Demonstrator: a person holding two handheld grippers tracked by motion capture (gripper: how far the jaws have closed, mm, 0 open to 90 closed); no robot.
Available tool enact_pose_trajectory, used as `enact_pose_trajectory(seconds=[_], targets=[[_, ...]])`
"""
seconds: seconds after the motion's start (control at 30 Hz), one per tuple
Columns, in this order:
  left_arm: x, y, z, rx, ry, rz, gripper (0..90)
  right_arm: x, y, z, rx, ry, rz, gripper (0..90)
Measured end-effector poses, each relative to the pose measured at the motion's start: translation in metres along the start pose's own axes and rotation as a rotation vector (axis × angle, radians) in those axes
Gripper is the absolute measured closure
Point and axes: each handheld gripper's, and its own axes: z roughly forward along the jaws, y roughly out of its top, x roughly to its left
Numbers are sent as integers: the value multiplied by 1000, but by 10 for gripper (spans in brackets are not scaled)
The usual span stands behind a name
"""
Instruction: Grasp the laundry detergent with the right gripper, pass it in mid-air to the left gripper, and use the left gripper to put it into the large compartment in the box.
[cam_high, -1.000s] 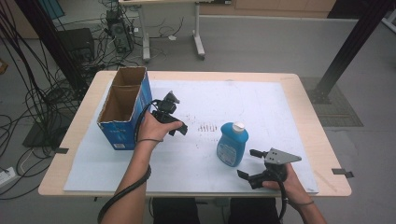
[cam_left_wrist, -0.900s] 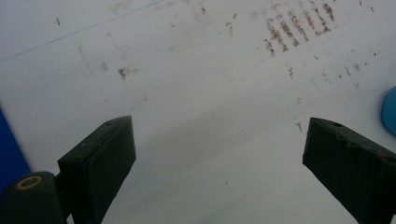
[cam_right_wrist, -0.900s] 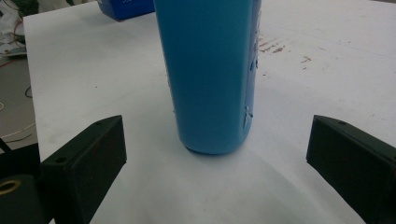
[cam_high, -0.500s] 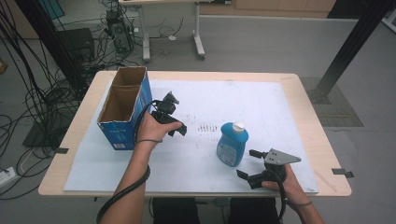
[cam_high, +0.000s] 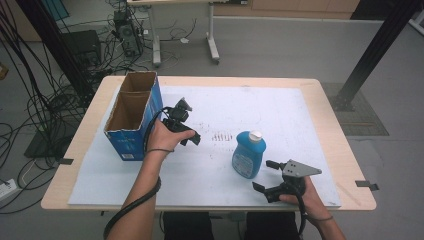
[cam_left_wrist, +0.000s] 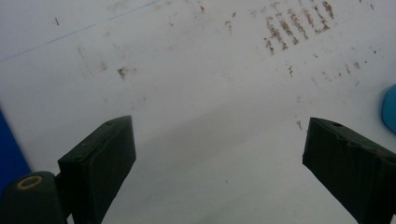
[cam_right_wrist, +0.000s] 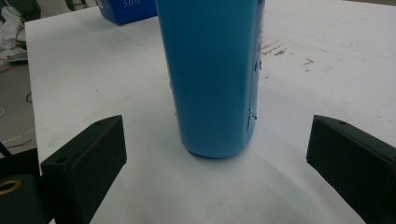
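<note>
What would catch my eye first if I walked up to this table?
Probably the bright blue bottle with its white cap, standing upright on the white sheet near the front of the table. The right claw sits just short of it, jaws spread wide and holding nothing. Over at the left edge stands an open, empty blue cardboard box, and the left claw waits beside it, also open.

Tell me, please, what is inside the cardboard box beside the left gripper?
The open cardboard box shows bare brown inner walls and nothing else. Its floor is shadowed and partly hidden by the near wall, so small contents cannot be ruled out.
</note>
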Motion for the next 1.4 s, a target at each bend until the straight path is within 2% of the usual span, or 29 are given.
enact_pose_trajectory(seconds=[0.4,1.0,1.4], targets=[[0,-1,1,9,3,2,98,1,2,7,-16,3,5,44],[4,-3,0,12,8,-5,98,3,7,20,-45,16,-17,40],[3,-3,1,19,5,-5,98,6,10,30,-67,-4,-12,37]])
